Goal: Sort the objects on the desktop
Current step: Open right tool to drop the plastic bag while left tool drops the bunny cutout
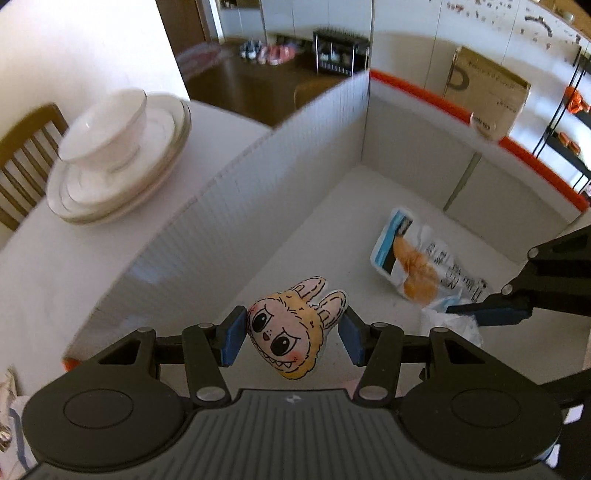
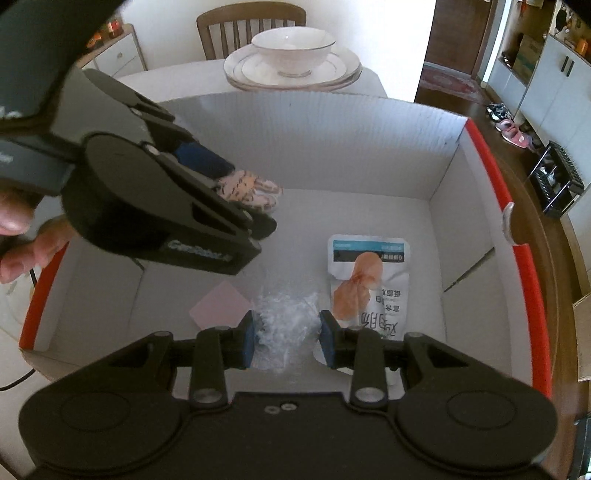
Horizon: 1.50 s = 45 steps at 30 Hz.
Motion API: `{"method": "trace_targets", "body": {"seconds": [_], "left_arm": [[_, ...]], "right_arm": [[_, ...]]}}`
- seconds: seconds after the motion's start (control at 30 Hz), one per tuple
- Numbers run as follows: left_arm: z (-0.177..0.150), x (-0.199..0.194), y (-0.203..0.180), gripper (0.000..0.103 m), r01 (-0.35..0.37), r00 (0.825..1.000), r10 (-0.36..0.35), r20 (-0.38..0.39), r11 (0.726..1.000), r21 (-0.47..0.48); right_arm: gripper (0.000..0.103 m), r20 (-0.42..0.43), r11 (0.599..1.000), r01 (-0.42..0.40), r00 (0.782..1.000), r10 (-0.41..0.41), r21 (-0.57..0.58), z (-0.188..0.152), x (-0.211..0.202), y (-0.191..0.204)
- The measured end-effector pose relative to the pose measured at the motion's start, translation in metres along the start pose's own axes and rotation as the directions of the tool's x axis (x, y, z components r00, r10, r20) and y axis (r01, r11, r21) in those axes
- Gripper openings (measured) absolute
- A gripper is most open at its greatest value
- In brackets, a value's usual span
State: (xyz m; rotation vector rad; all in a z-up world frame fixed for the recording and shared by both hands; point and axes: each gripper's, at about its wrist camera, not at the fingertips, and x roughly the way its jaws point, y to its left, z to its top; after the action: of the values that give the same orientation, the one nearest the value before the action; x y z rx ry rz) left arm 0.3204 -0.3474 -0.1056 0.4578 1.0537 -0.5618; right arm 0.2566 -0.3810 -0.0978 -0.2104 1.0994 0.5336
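Observation:
My left gripper [image 1: 291,334] holds a yellow bunny-eared monster toy [image 1: 291,328] between its blue pads, above the floor of a white box with an orange rim [image 1: 258,206]. The toy [image 2: 247,190] and left gripper [image 2: 236,206] also show in the right wrist view, over the box's left half. My right gripper [image 2: 290,338] is shut on a crumpled clear plastic wrapper [image 2: 286,325], low over the box floor. A white snack packet with an orange picture [image 2: 365,280] lies flat on the box floor; it also shows in the left wrist view [image 1: 421,258].
A white bowl on stacked plates [image 2: 293,55] stands on the table beyond the box, with a wooden chair [image 2: 251,26] behind. A pink paper square [image 2: 221,302] lies on the box floor. The box walls [image 2: 454,206] surround both grippers.

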Motion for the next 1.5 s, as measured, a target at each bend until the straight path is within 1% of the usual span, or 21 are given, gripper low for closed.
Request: {"method": "trace_targets", "body": {"seconds": [0.2, 0.33, 0.47, 0.57, 0.6, 0.63, 0.67, 0.73, 0.83, 0.87, 0.93, 0.97, 1.0, 1.13, 1.17, 1.3, 1.33, 1.4, 1.5], "left_arm": [[0.002, 0.013, 0.002, 0.053, 0.008, 0.997, -0.008, -0.077, 1.000, -0.006], [0.004, 0.023, 0.002, 0.053, 0.006, 0.988, -0.007, -0.153, 1.000, -0.010], [0.004, 0.028, 0.001, 0.053, 0.001, 0.982, -0.001, -0.187, 1.000, -0.001], [0.003, 0.027, 0.001, 0.054, 0.001, 0.982, 0.000, -0.189, 1.000, 0.003], [0.002, 0.026, 0.001, 0.054, 0.000, 0.983, 0.001, -0.185, 1.000, 0.006], [0.001, 0.025, 0.001, 0.056, 0.000, 0.984, 0.002, -0.179, 1.000, 0.007], [0.001, 0.023, 0.001, 0.061, 0.000, 0.985, 0.002, -0.171, 1.000, 0.009], [-0.001, 0.018, 0.002, 0.065, 0.001, 0.989, 0.000, -0.151, 1.000, 0.006], [-0.005, 0.012, 0.005, 0.065, 0.003, 0.991, -0.004, -0.134, 1.000, -0.005], [-0.007, 0.008, 0.007, 0.065, 0.009, 0.992, -0.011, -0.124, 1.000, -0.013], [-0.010, 0.001, 0.009, 0.065, 0.020, 0.995, -0.022, -0.099, 0.999, -0.026], [-0.012, -0.004, 0.010, 0.065, 0.024, 0.996, -0.027, -0.086, 0.999, -0.032], [-0.014, -0.009, 0.012, 0.065, 0.032, 0.997, -0.034, -0.070, 0.999, -0.035], [-0.017, -0.030, 0.020, 0.065, 0.053, 0.999, -0.053, 0.004, 0.997, -0.055], [-0.012, -0.038, 0.020, 0.065, 0.059, 0.998, -0.058, 0.021, 0.996, -0.061], [-0.016, -0.064, 0.018, 0.065, 0.065, 0.995, -0.059, 0.081, 0.995, -0.078], [-0.016, -0.067, 0.016, 0.065, 0.058, 0.994, -0.050, 0.097, 0.995, -0.080], [-0.020, -0.076, 0.015, 0.065, 0.051, 0.991, -0.040, 0.126, 0.995, -0.082], [-0.029, -0.086, 0.014, 0.065, 0.055, 0.986, -0.039, 0.160, 0.994, -0.094]], "right_arm": [[0.033, -0.035, 1.000, 0.005, 0.999, -0.006, -0.013, -0.001, 0.011, 0.001], [0.033, -0.051, 1.000, 0.005, 0.999, -0.005, -0.008, -0.002, 0.015, 0.001], [0.035, -0.059, 1.000, 0.005, 0.998, -0.005, -0.009, -0.001, 0.017, 0.002], [0.036, -0.061, 1.000, 0.004, 0.998, -0.005, -0.015, 0.002, 0.020, 0.001], [0.036, -0.061, 1.000, 0.003, 0.998, -0.004, -0.011, 0.002, 0.020, 0.000], [0.036, -0.060, 1.000, 0.000, 0.998, 0.000, -0.006, 0.002, 0.019, 0.000], [0.037, -0.059, 1.000, -0.005, 0.998, 0.004, -0.001, 0.002, 0.018, -0.001], [0.038, -0.052, 1.000, -0.009, 0.999, 0.009, 0.008, 0.002, 0.016, -0.003], [0.039, -0.051, 1.000, -0.007, 0.999, 0.009, 0.023, 0.002, 0.013, -0.006], [0.039, -0.051, 0.999, -0.011, 0.999, 0.013, 0.032, 0.003, 0.013, -0.012], [0.046, -0.050, 0.998, -0.017, 0.999, 0.020, 0.053, 0.004, 0.010, -0.015], [0.053, -0.040, 0.998, -0.021, 0.999, 0.024, 0.064, 0.004, 0.007, -0.018], [0.056, -0.026, 0.997, -0.024, 0.999, 0.026, 0.069, 0.001, 0.005, -0.017], [0.056, 0.014, 0.996, -0.028, 1.000, 0.027, 0.080, 0.002, -0.009, -0.023], [0.056, 0.021, 0.996, -0.032, 0.999, 0.030, 0.086, 0.002, -0.013, -0.021], [0.057, 0.052, 0.995, -0.043, 0.998, 0.038, 0.094, 0.002, -0.024, -0.021], [0.058, 0.062, 0.994, -0.046, 0.997, 0.041, 0.094, 0.001, -0.026, -0.021], [0.065, 0.077, 0.995, -0.045, 0.996, 0.038, 0.092, 0.002, -0.032, -0.024], [0.067, 0.098, 0.996, -0.049, 0.994, 0.041, 0.078, -0.002, -0.037, -0.020]]}}
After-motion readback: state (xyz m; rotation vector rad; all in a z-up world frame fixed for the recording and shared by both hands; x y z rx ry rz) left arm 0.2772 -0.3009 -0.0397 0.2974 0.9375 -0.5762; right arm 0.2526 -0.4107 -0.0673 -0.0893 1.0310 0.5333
